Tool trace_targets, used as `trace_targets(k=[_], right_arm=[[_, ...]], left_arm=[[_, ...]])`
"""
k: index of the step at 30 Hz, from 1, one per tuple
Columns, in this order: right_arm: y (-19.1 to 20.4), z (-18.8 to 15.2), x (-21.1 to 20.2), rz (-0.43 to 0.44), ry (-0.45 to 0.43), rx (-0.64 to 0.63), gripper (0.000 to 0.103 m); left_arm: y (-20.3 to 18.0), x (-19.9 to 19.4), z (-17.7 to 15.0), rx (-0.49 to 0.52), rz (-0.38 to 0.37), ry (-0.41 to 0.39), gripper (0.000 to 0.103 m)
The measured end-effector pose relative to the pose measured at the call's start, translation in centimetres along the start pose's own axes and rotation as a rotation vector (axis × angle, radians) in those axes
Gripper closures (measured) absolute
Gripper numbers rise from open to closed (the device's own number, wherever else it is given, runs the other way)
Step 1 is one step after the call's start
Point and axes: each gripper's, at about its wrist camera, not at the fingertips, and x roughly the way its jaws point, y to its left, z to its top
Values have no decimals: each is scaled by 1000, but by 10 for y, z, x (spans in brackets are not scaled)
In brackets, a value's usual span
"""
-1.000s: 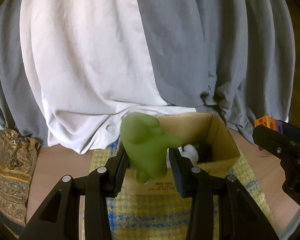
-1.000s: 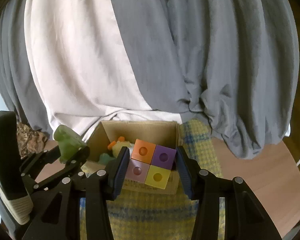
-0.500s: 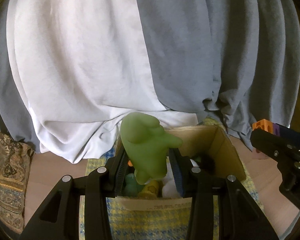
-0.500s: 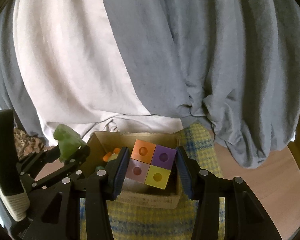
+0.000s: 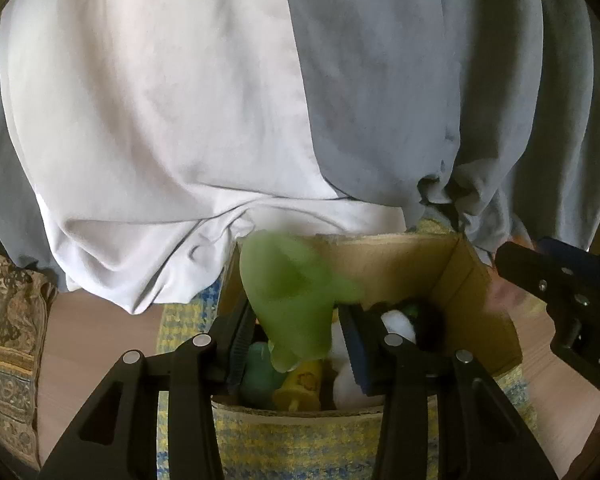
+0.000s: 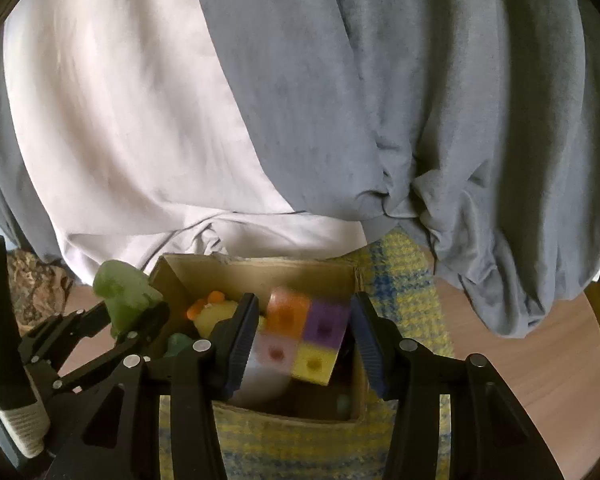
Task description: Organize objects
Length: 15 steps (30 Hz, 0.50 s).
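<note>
My left gripper [image 5: 296,344] holds a green soft toy [image 5: 292,300] over the open cardboard box [image 5: 476,300]. The toy looks blurred and slightly loose between the pads. My right gripper [image 6: 304,340] has its jaws slightly apart around a four-coloured block cube [image 6: 304,338], which is blurred and tilted over the same box [image 6: 260,270]. The box holds a yellow duck [image 6: 214,314], a teal toy [image 5: 260,372], a yellow toy [image 5: 300,384] and white pieces [image 5: 396,320]. The left gripper and green toy also show in the right wrist view [image 6: 124,300].
The box stands on a yellow and blue woven mat [image 5: 292,444] on a wooden table [image 6: 540,360]. Grey and white draped cloth [image 5: 180,120] hangs just behind the box. A patterned cushion [image 5: 4,340] lies at the left.
Both grippers have moved forward and down over the box. The right jaws have widened and the cube has tilted and slipped lower. The green toy has blurred and sunk a little.
</note>
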Motion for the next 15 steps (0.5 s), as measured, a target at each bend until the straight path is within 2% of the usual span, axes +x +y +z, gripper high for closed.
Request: trace_targets(k=[4,7,9,11,15], right_arm=[[-1,-2,-3,-12,-22,4,22],[-2,-5,-8,-19,-36,6,12],[-4,-7,-11,-32,-39,11,9],[-4,-9,-15,-43,-42,12,6],[-4,-16,-23,-43,-39,6,4]], left_arm=[[-1,-3,-3,9,34,-12,33],[-1,-8,-5,14,54,-23,28],[-1,-10,-7,14,58,-20,27],[1,-13,-10,9,72,-22,13],[3,-22,-17,-4,74,-30,11]])
